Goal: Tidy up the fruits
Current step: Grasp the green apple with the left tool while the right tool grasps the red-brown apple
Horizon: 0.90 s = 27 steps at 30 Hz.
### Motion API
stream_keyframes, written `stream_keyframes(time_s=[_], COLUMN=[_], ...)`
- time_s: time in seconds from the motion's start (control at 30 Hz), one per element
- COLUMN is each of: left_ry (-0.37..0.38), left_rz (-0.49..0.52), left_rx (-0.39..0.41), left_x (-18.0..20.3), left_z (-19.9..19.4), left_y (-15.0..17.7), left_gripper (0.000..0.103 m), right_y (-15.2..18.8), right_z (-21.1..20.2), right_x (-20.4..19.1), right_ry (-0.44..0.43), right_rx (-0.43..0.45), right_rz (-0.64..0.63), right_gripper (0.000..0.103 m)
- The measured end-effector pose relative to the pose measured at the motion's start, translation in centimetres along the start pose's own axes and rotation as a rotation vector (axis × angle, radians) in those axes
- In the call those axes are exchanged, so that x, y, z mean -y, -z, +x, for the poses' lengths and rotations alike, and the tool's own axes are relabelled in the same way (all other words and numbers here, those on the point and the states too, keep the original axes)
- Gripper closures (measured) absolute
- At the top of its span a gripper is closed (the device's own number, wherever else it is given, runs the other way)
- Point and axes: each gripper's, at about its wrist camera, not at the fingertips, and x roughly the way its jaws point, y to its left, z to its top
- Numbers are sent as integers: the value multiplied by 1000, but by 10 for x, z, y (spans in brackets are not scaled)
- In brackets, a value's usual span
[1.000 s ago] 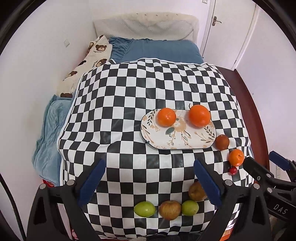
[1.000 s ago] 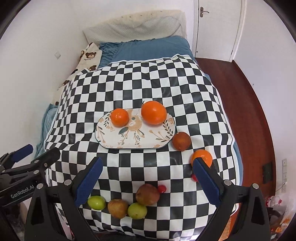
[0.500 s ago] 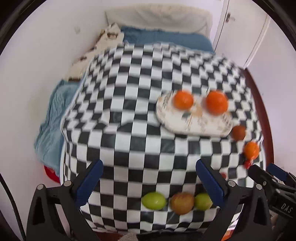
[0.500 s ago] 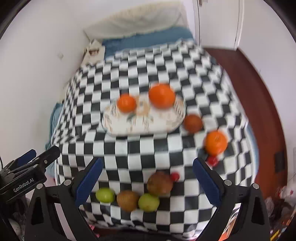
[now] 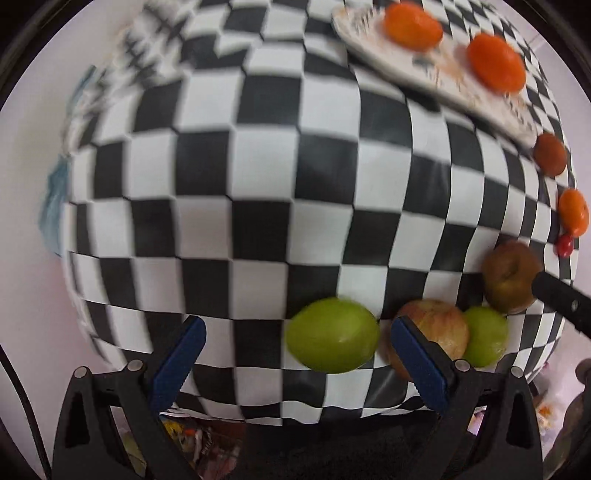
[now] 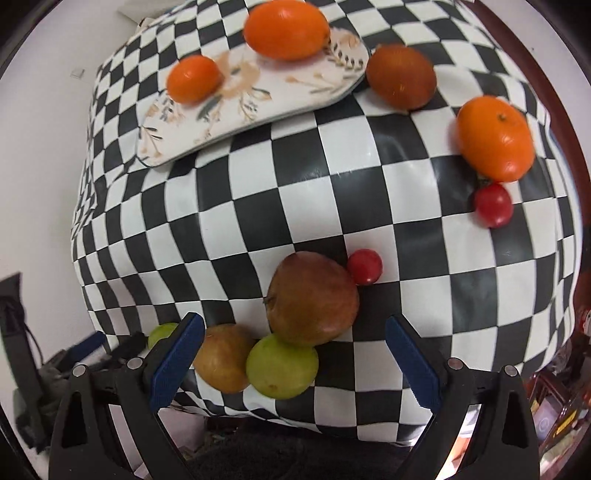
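A floral plate (image 6: 229, 103) holds two oranges (image 6: 286, 27) (image 6: 194, 77) at the far side of the checkered table (image 6: 332, 206). A brown-red fruit (image 6: 400, 75), an orange (image 6: 495, 138) and two cherry tomatoes (image 6: 493, 205) (image 6: 365, 266) lie at the right. Near the front edge sit a brown pear (image 6: 312, 297), a green fruit (image 6: 282, 365), a reddish apple (image 6: 223, 356) and another green fruit (image 5: 332, 339). My left gripper (image 5: 299, 362) is open and empty, low over the front edge by that green fruit. My right gripper (image 6: 293, 362) is open and empty around the front cluster.
The checkered cloth drops off at the front edge just beyond both grippers. A white wall (image 6: 37, 147) stands at the left. Clutter lies on the floor below the table (image 6: 554, 413). The right gripper's finger (image 5: 561, 299) shows by the pear in the left wrist view.
Both grippers have dropped down and forward toward the fruits at the front edge, which now fill the lower views. Both stay open. No fruit has moved.
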Motion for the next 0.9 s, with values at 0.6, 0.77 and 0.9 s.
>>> stream_keyframes(time_s=[0.6,0.77,0.9], left_ry=[110,201,187], left_rz=[-62,-104,-118], left_rx=[-4,-95,-78], left_x=[-7,-16,-13], left_z=[10,30,28], left_y=[-8,-20,-21], left_gripper=[43,41,44], right_y=[-9,-12,-16], right_z=[45,52,52], right_x=[6,9,12], right_ry=[-18,-37,-50], right_rx=[-80,-96,-101], right_rz=[-16,28,43], right_gripper=[34,33,30])
